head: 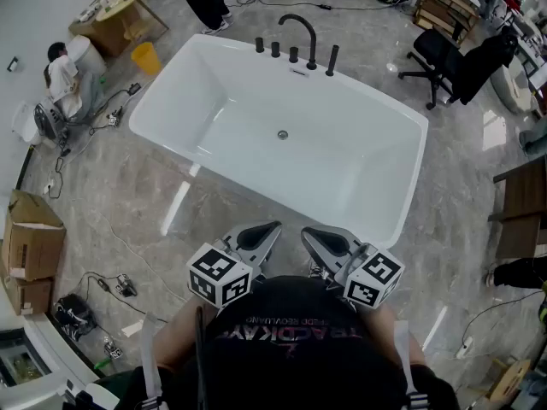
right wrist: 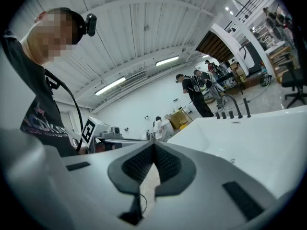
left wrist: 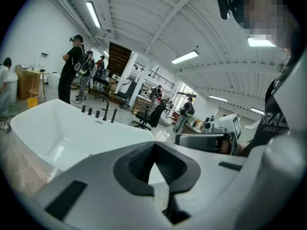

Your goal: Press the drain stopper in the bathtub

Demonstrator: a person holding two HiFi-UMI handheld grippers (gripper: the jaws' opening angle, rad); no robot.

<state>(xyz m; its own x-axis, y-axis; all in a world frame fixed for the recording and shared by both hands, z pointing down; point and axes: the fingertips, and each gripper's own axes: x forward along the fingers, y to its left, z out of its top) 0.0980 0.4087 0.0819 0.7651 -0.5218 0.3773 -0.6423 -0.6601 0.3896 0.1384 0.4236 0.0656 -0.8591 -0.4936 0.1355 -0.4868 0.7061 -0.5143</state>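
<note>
1. White acrylic describes the rectangular freestanding bathtub (head: pixel 385 102), which stands on a grey marbled floor (head: pixel 154 203). In the head view its long axis runs from upper left to lower right. A black curved faucet (head: pixel 301 26) is mounted on the far rim.
2. The small round metal drain stopper (head: pixel 282 134) is set in the tub floor, about mid-length and toward the faucet side. Nothing touches it.
3. The left gripper (head: pixel 273 228) has its jaws clenched. In its own view the ribbed black pads (left wrist: pixel 144 162) meet at the tip with nothing between them.
4. The right gripper (head: pixel 306 232) is likewise clenched and empty, with its pads meeting at the tip.
5. Both grippers are held close to the person's chest, side by side and outside the tub. They are well apart from the stopper, and the near rim lies between them and it.
6. Governing relation: the stopper lies straight ahead of the jaws and lower, almost on the line midway between the two grippers. Neither is clearly nearer, though the left tip sits marginally closer to that line.
7. Assessment: the press has not begun. The coming move calls for a reach forward over the near rim and then down. The stopper is round, so no axis needs matching, and a closed tip appears suitable for pushing.
</note>
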